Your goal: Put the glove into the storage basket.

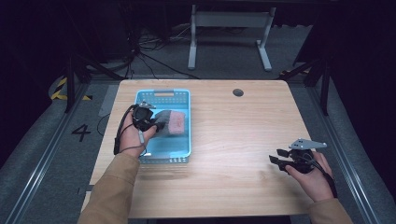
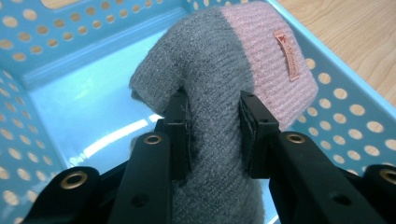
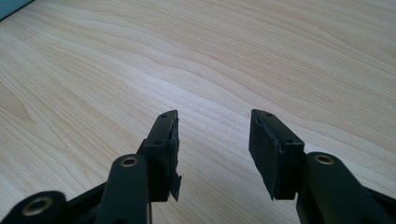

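Knit piece: grey and pink knitted item (image 2: 219, 88), a small tag on the pink part, pinched at its grey end by the left gripper (image 2: 214, 135); it hangs inside the blue basket (image 2: 56, 60), whether it touches the floor of it I cannot tell.
Left gripper: clenched on the grey knit, both black pads pressed into the fabric, jaws pointing ahead and down into the basket.
Left hand: left hand (image 1: 137, 135) wrapped round the gripper body over the basket's near-left part, tan sleeve running back to the table's near edge, cable looping off to its left.
Right gripper: right gripper (image 3: 214, 140) released, jaws apart with bare wood between them.
Right hand: right hand (image 1: 310, 175) low over the table's near-right corner, well apart from the basket, jaws aimed across the table toward it, grey plate on top.
Surface: pale wooden table (image 1: 233, 140); a round dark grommet (image 1: 238, 92) at its far edge.
Basket: perforated walls close on both sides of the left gripper.
Room: dark, grey floor; white table legs (image 1: 229, 32) and loose cables beyond the far edge; a painted "4" (image 1: 81, 132) on the floor left of the left hand.
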{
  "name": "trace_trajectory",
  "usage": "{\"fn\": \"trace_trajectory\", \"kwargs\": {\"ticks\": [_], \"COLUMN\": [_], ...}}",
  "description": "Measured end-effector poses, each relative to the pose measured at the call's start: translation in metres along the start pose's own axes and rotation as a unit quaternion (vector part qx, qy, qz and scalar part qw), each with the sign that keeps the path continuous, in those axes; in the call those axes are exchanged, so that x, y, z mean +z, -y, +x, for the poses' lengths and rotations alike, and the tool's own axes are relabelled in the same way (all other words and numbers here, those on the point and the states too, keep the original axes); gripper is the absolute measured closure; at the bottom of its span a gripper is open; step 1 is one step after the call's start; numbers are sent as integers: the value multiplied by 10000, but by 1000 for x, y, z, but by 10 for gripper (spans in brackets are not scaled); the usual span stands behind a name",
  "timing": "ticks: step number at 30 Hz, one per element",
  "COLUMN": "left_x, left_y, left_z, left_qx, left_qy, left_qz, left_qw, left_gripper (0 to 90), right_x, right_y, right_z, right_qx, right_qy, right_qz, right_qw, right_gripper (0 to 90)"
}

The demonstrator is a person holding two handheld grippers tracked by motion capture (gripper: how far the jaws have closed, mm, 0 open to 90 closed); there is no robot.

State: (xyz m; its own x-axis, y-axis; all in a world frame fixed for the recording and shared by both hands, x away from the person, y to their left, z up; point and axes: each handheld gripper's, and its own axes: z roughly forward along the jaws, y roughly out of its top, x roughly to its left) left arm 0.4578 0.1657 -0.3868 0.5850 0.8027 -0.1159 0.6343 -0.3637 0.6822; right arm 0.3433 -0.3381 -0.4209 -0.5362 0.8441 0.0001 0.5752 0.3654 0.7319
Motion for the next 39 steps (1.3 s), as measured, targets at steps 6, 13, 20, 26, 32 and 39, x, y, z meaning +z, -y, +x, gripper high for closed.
{"fn": "trace_trajectory", "kwargs": {"ticks": [6,13,20,26,32,39], "left_x": [11,18,29,37,45,54], "left_y": [4,5,5,4,4,5], "left_z": [3,3,7,8,8,12], "left_qx": [18,15,16,-23,-84,-123], "left_qy": [-6,30,-42,37,98,52], "left_qz": [183,281,347,353,479,637], "left_qw": [9998,9996,9994,9994,9988,9979], "left_gripper": [685,683,681,679,677,674], "right_x": [-1,-1,-3,-3,-3,-3], "right_y": [1,1,3,6,7,7], "right_z": [0,0,-1,-2,-2,-2], "right_qx": [33,15,46,76,96,81], "right_qy": [8,5,21,36,50,45], "right_qz": [-10,5,3,24,25,19], "right_qw": [10000,10000,10000,10000,9999,10000], "right_gripper": [532,532,531,528,525,522]}}
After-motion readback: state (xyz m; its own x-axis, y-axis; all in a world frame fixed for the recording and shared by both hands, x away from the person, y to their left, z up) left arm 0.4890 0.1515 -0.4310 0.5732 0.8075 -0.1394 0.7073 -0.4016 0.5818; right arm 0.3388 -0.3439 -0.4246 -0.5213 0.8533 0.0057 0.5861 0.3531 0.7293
